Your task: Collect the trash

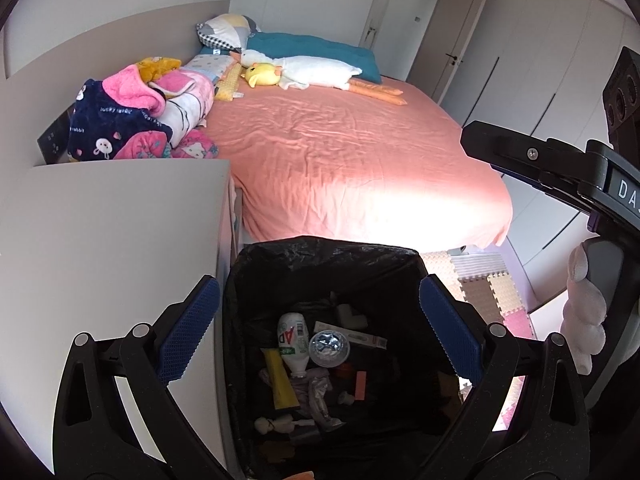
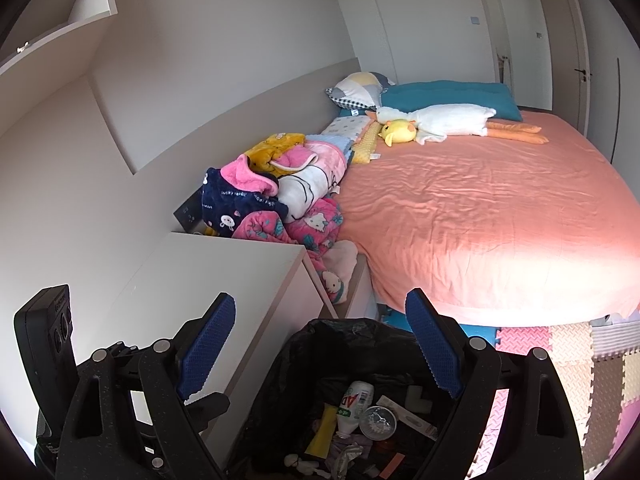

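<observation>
i hold my left hand-held gripper [image 1: 320,326] over the trash bin [image 1: 276,264], its two blue pads spread wide apart with nothing between them. my right hand-held gripper [image 2: 320,354] hangs over the same bin [image 2: 304,334] from a little further right, its jaws also wide apart and gripping nothing. in the left wrist view the right one shows at the right edge, with my gloved hand [image 1: 582,312] wrapped round its handle.

the bin is lined with a black bag and stands on the floor between the white desk [image 1: 112,240] and the foot of the bed [image 1: 340,152]. the trash lies at the bottom of it: a white plastic bottle [image 1: 293,340] with green print lying neck down, a clear round cup [image 1: 330,348] just beside it, a yellow wrapper [image 1: 280,378], a small orange strip [image 1: 361,386], a flat white carton [image 1: 352,335] and some crumpled tissue [image 1: 320,394].

the bed has a salmon sheet. a heap of pink and navy clothes [image 2: 260,196] sits at its near left corner against the wall, and a long white goose plush [image 2: 436,120] lies by a yellow plush [image 2: 398,131] in front of a teal pillow [image 2: 448,94]. coloured foam mats [image 2: 568,360] cover the floor to the right of the bin.
</observation>
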Available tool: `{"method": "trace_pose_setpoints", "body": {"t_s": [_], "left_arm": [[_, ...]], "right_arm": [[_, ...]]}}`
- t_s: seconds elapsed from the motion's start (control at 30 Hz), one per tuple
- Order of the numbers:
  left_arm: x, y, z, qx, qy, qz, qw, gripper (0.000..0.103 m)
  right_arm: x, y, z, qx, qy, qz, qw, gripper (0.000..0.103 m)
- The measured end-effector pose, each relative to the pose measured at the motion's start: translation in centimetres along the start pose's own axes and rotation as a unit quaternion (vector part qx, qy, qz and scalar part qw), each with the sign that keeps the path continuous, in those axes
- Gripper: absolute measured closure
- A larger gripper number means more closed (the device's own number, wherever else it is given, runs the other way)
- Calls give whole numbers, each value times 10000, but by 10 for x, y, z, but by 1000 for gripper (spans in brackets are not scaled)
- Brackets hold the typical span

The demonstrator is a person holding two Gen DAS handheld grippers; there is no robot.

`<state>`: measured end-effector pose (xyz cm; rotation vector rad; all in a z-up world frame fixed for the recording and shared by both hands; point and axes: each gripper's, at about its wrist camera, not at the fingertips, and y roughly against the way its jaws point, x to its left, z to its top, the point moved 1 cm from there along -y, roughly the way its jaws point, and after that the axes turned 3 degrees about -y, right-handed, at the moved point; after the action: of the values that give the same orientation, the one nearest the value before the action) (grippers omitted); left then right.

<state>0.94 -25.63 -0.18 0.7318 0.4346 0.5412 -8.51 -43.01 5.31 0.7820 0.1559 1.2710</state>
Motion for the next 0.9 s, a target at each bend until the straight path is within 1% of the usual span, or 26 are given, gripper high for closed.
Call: {"method": "trace_pose_setpoints", "body": {"t_s": [0.17, 0.53, 0.63, 0.8, 0.9], "left_arm": [[-2, 0, -1, 1, -56, 27, 10000, 7], [1, 0, -1, -18, -3, 36, 10000, 7], [2, 0, -1, -26, -15, 96, 9999, 7], [5, -3, 0, 23, -9, 67, 10000, 7], [5, -4, -1, -33, 22, 89, 10000, 7]], "right_arm": [[0, 0, 0, 2, -1, 2, 10000, 16], [3, -2, -1, 15, 2, -2, 10000, 16], [4, -3, -1, 19, 4, 2, 10000, 16], [4, -3, -1, 17, 6, -4, 10000, 16], [5, -4, -1, 18, -1, -6, 10000, 16]]}}
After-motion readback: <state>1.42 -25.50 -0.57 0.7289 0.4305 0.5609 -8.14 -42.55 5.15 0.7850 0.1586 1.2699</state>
